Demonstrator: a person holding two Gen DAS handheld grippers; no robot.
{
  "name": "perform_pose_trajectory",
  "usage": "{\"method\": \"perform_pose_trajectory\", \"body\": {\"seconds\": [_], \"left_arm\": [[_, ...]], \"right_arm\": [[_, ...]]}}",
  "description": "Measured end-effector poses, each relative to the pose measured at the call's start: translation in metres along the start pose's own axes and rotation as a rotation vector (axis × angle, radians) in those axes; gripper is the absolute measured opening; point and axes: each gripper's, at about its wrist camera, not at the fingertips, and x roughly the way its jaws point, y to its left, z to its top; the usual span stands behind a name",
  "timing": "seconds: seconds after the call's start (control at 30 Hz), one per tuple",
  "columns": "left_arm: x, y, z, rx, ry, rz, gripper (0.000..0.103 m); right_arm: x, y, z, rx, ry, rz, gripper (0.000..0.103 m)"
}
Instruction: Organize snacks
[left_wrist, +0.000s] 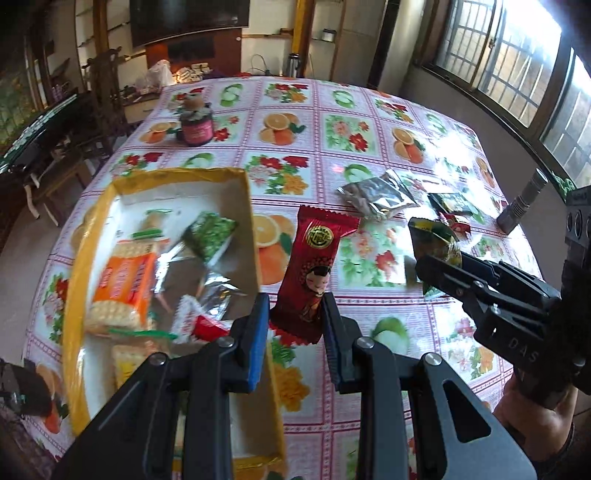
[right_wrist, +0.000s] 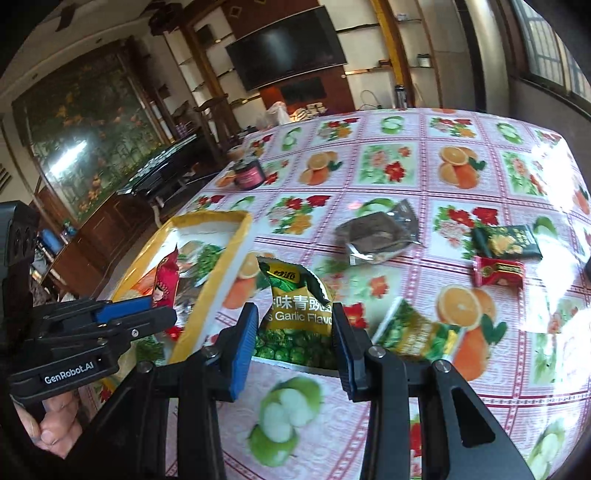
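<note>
Both hand-held grippers are carrying packets boxward: left hand-held gripper (left_wrist: 297, 321) grasping the red snack (left_wrist: 314, 266), right hand-held gripper (right_wrist: 293, 332) grasping the green pea packet (right_wrist: 295, 314); the yellow box (left_wrist: 74, 295) is holding several, others are lying on the bench (left_wrist: 369, 110).

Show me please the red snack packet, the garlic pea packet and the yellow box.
red snack packet (left_wrist: 312, 258), left wrist view, middle of wrapper
garlic pea packet (right_wrist: 299, 314), right wrist view, yellow label
yellow box (left_wrist: 251, 206), left wrist view, right wall

Table (left_wrist: 332, 96) under pink checked cloth w/ fruit & flower squares. Dark jar (left_wrist: 195, 129), pink label, upright at far left part of table, small brown figure on lid. Metal torch (left_wrist: 521, 205) at right edge. TV (right_wrist: 288, 51) on back wall. Barred windows (left_wrist: 517, 62) to right.
</note>
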Motion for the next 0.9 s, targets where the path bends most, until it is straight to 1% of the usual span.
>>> {"method": "perform_pose_trajectory", "body": {"seconds": [0.37,0.9], "left_arm": [[-0.013,0.032,-0.008,-0.049,-0.013,0.029,0.030],[-0.017,0.064,-0.018,-0.098,-0.011,0.049,0.030]], "right_arm": [[0.011,0.044,0.004,-0.072,0.017,0.041,0.039],[0.031,0.084,0.008,-0.138,0.044,0.083,0.039]]}}
